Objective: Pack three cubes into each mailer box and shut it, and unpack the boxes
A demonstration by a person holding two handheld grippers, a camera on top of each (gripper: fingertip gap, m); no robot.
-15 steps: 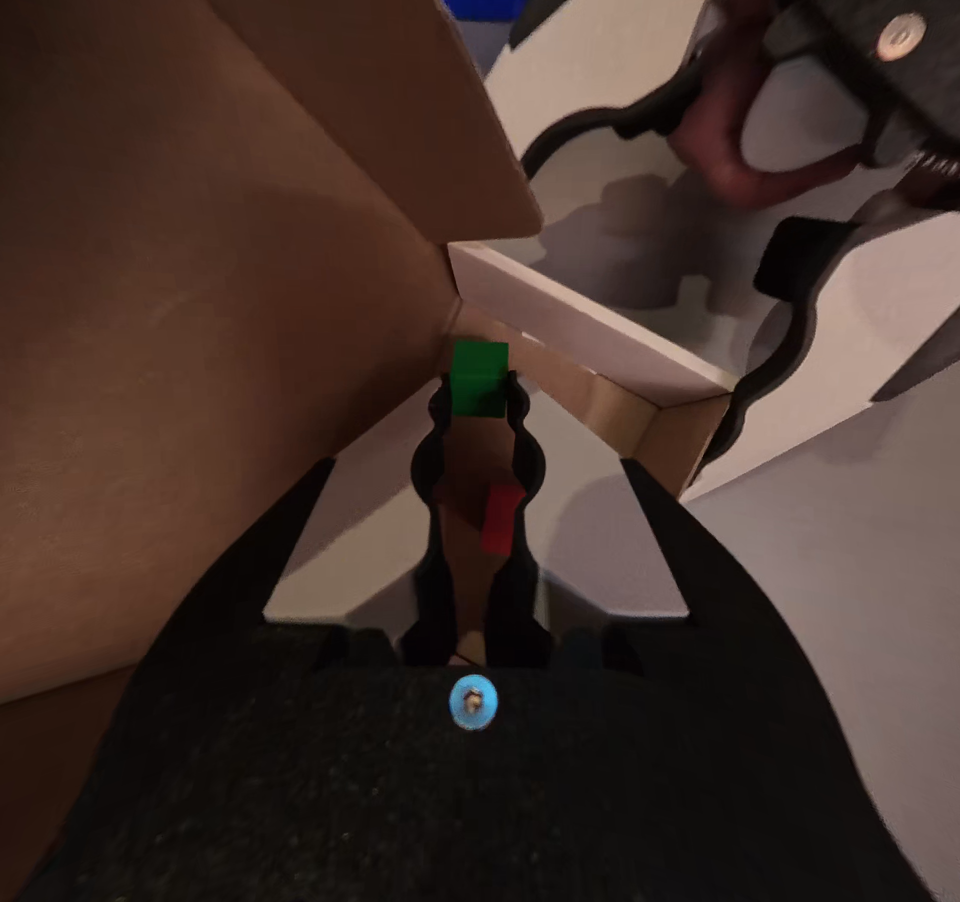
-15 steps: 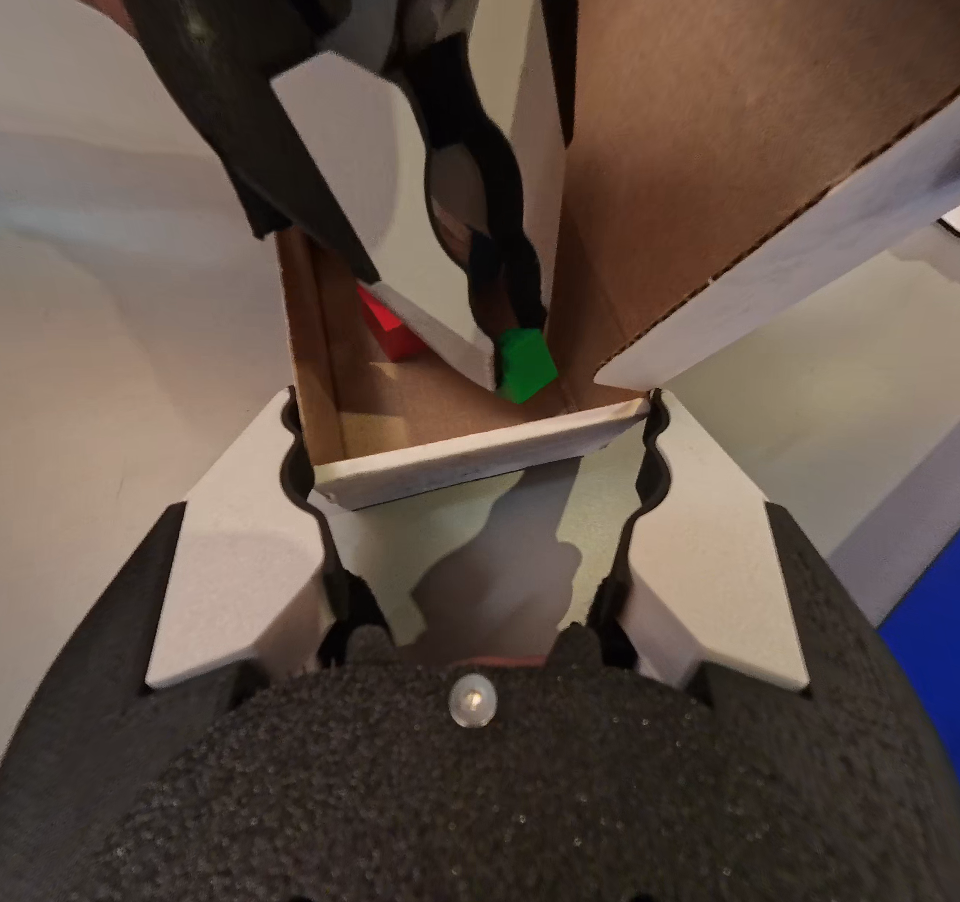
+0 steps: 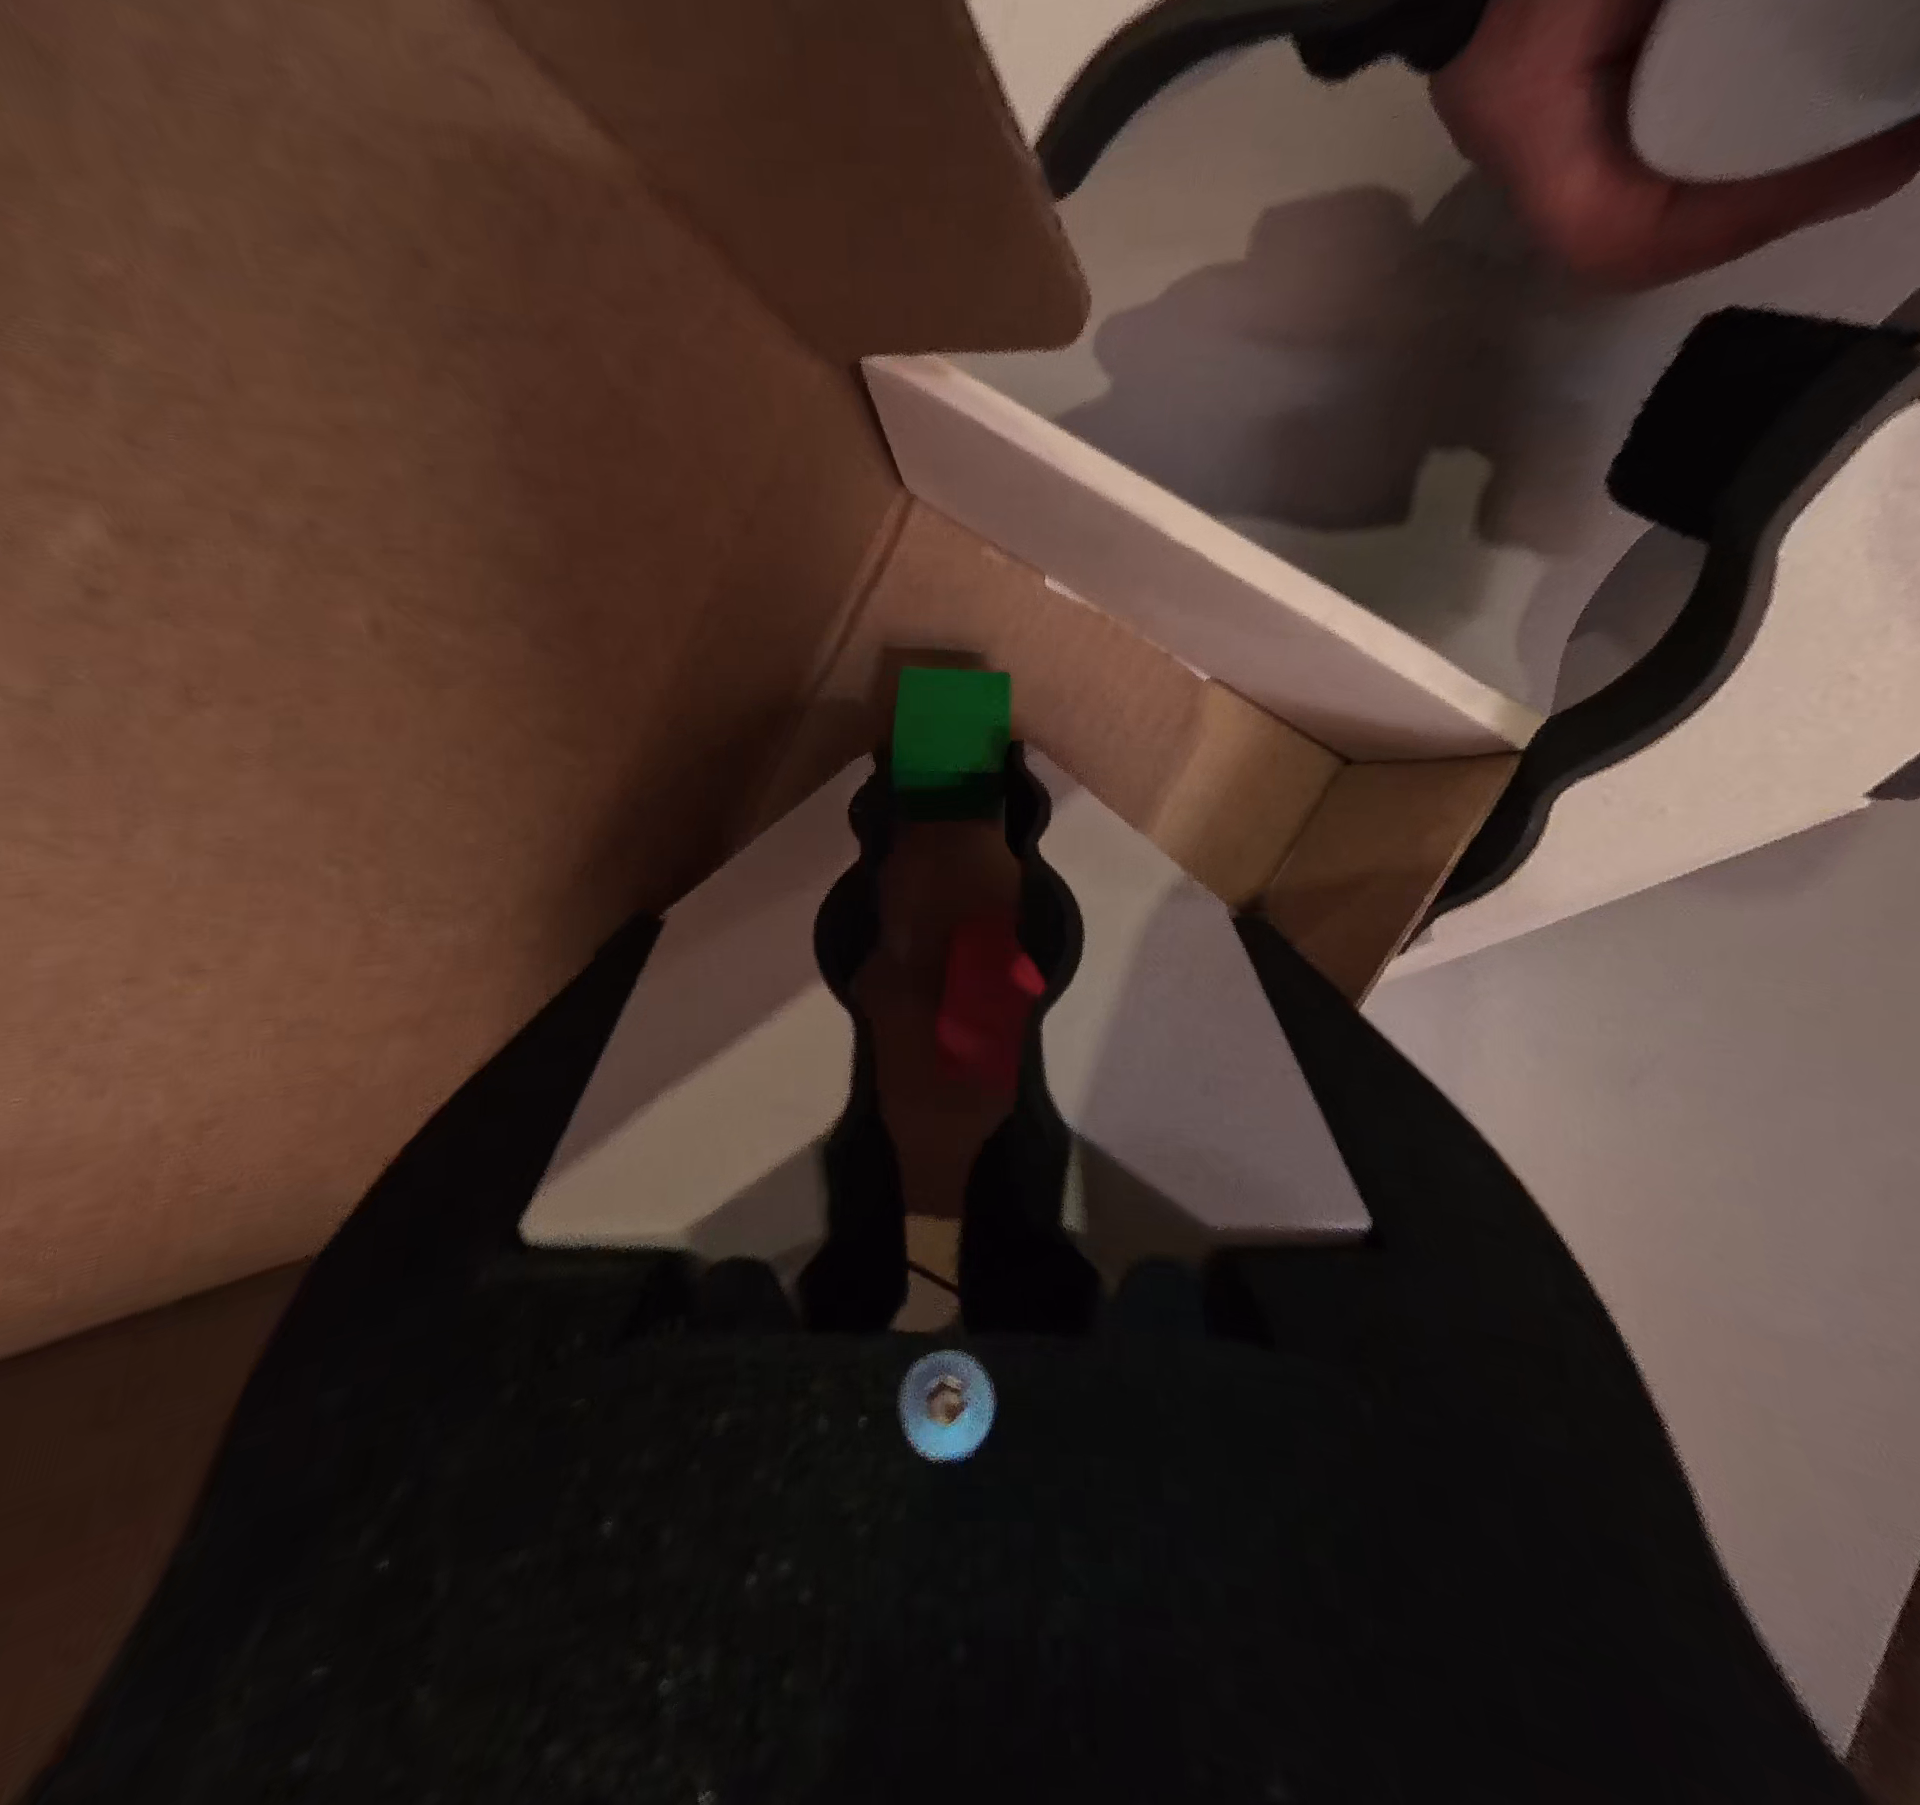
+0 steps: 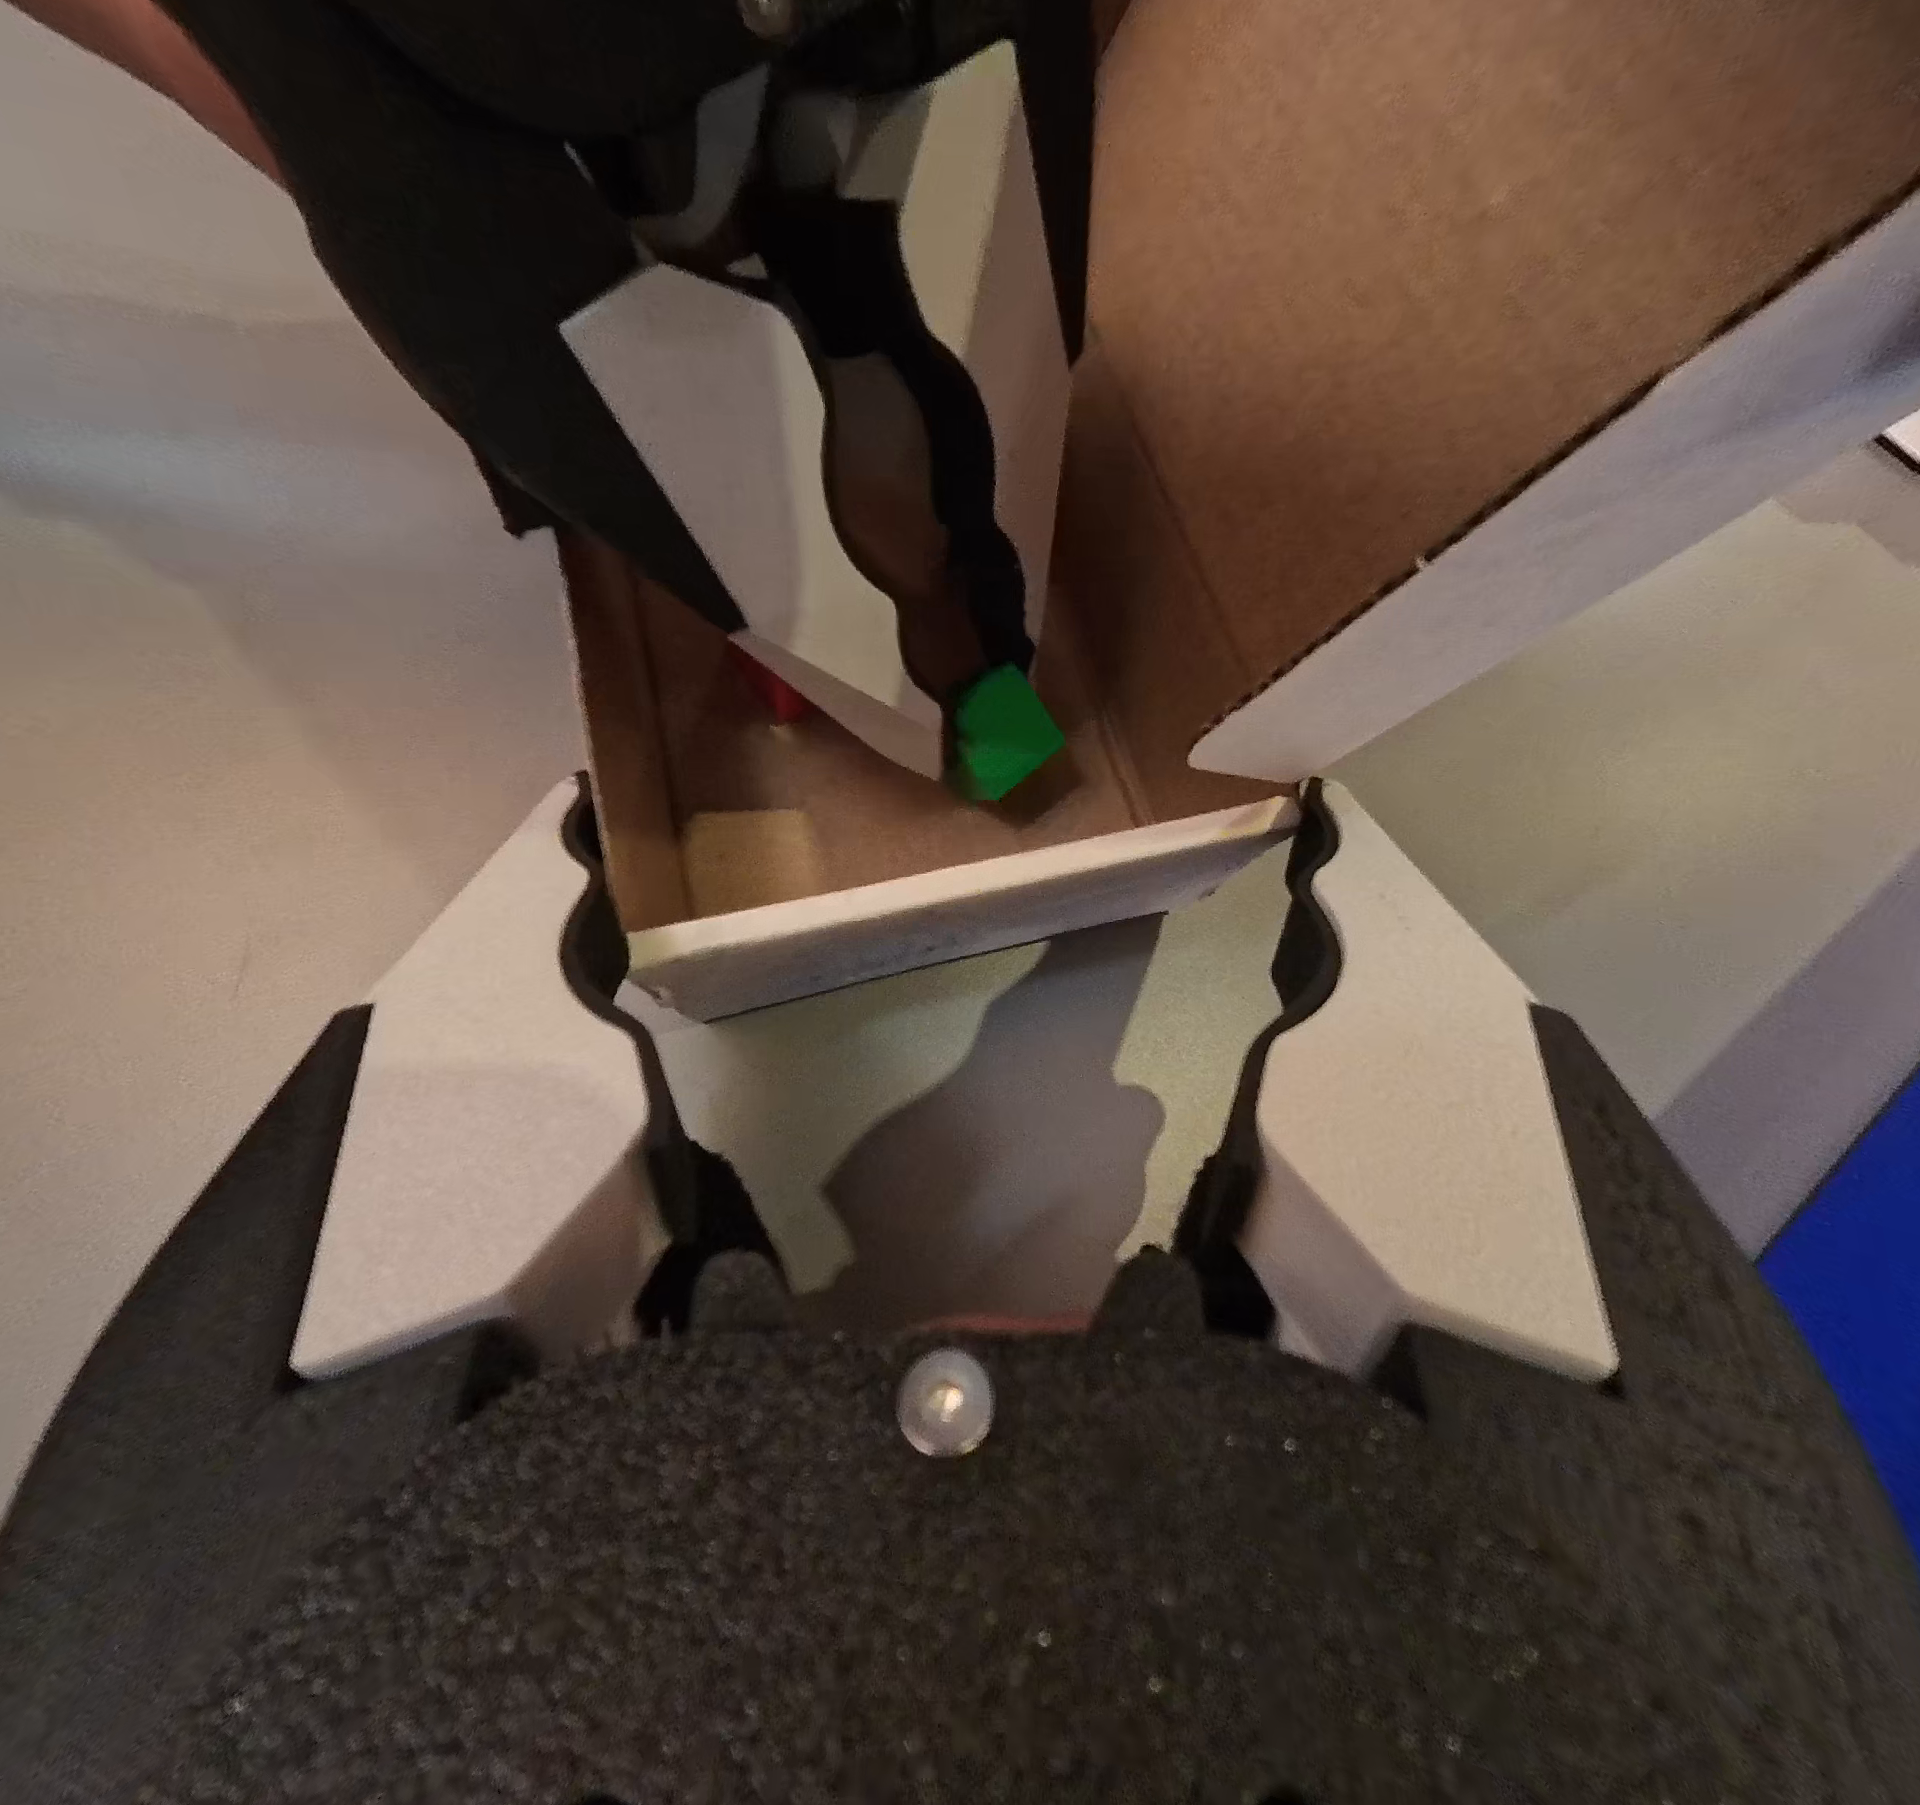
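The left gripper (image 3: 951,768) has gone a little lower into the box (image 4: 935,914) and stays clamped on the green cube (image 3: 951,727), now near the floor at 2 o'clock. 1 red cube (image 3: 982,1012) lies behind. The right gripper (image 4: 940,934) waits wide apart at the front wall.

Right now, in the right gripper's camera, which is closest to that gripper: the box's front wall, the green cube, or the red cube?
1. The box's front wall, right between the open right gripper tips.
2. The green cube, inside, held by the left gripper.
3. The red cube, deeper, on the left.
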